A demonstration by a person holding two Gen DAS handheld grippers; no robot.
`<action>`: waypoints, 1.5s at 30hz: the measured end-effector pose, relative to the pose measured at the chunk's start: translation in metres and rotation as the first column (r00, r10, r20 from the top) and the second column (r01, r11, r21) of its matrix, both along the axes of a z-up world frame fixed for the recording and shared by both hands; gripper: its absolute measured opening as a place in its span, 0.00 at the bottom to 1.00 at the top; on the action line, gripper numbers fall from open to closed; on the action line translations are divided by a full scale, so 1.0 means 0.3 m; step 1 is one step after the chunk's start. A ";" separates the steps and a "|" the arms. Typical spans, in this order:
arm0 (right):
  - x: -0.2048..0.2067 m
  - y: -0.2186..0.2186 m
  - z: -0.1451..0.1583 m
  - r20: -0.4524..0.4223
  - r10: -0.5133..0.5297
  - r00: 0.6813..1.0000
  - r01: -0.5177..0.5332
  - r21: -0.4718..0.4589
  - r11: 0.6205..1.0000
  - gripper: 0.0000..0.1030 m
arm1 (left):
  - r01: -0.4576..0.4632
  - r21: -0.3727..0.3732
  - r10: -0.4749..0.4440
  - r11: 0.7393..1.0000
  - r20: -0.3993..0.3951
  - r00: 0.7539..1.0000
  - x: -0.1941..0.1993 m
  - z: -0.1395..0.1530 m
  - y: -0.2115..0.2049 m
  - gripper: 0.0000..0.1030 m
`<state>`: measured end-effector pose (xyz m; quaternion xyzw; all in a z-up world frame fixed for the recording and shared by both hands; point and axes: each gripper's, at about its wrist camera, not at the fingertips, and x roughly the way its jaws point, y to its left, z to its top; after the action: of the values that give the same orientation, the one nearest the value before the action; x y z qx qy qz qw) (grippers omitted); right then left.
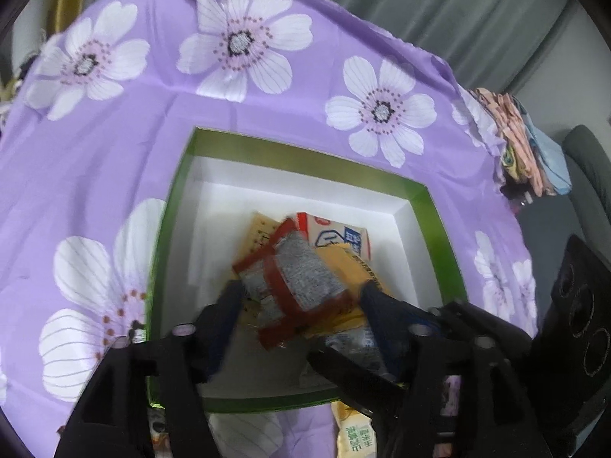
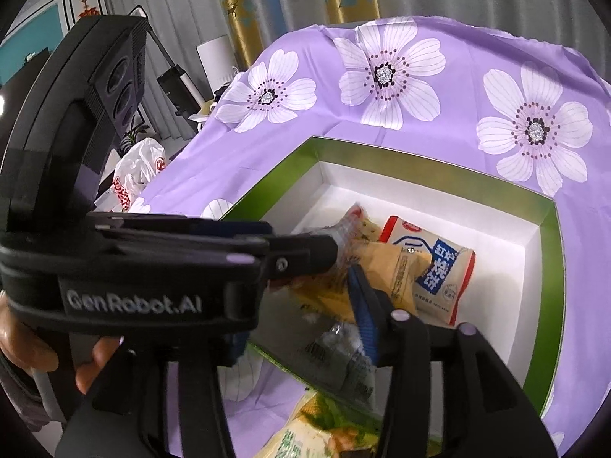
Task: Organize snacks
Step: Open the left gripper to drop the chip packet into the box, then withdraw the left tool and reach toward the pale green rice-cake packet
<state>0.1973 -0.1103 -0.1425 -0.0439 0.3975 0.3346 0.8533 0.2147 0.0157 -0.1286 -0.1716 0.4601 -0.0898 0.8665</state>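
Left wrist view: A purple cloth printed with large white flowers (image 1: 160, 145) covers the tabletop. On it sits a shallow green-rimmed cardboard box with a white inside (image 1: 424, 206). Several snacks lie heaped in the box, toward its 6 o'clock side. Topmost is a red-edged packet with a grey printed panel (image 1: 290, 282), blurred. The left claw (image 1: 301, 294) reaches in from 6 o'clock with its two black fingers set wide, one on each side of that packet, and the pads do not appear to press it. At 1 o'clock from the red packet lies a white wrapper with blue lettering and red edges (image 1: 343, 236); a yellow wrapper (image 1: 343, 267) lies under the red one. Outside the box, at 6 o'clock of its near rim, a yellow-and-green packet (image 1: 353, 435) lies on the cloth.

Right wrist view: The right claw (image 2: 305, 320) enters from 6 o'clock, but the left claw's black body crosses in front and hides one finger, so I cannot tell whether it grips anything. Its visible blue-padded finger (image 2: 364, 316) rests against a clear and silver wrapper (image 2: 343, 358) at the box's near rim.

Progress, as a judgement: most snacks already lie in the box; at least the yellow-and-green packet is left to place.
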 end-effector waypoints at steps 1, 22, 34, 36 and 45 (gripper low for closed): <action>-0.012 -0.007 0.002 0.001 -0.005 1.000 0.005 0.003 1.000 0.48 | -0.007 0.007 0.007 1.000 0.012 1.000 -0.009 0.011 0.002 0.73; -0.311 -0.279 0.167 0.061 -0.175 0.983 0.167 0.109 0.980 0.78 | -0.045 0.041 0.040 0.998 0.115 0.993 -0.370 0.204 0.151 0.96; -0.413 -0.446 0.179 0.051 -0.319 0.946 0.315 0.080 0.946 0.90 | -0.040 0.035 0.037 0.999 0.087 0.996 -0.545 0.160 0.106 0.96; -0.434 -0.456 0.172 0.056 -0.319 0.946 0.315 0.061 0.947 0.90 | -0.041 0.016 0.039 0.999 0.078 0.996 -0.569 0.147 0.098 0.96; -0.521 -0.440 0.130 0.080 -0.253 0.964 0.255 -0.022 0.967 0.90 | -0.016 -0.040 0.018 0.999 0.039 0.999 -0.623 0.105 0.059 0.97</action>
<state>0.0412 -0.2424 -0.1033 -0.0190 0.3723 0.2141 0.9029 0.0277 0.0334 -0.0972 -0.1910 0.4397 -0.0950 0.8725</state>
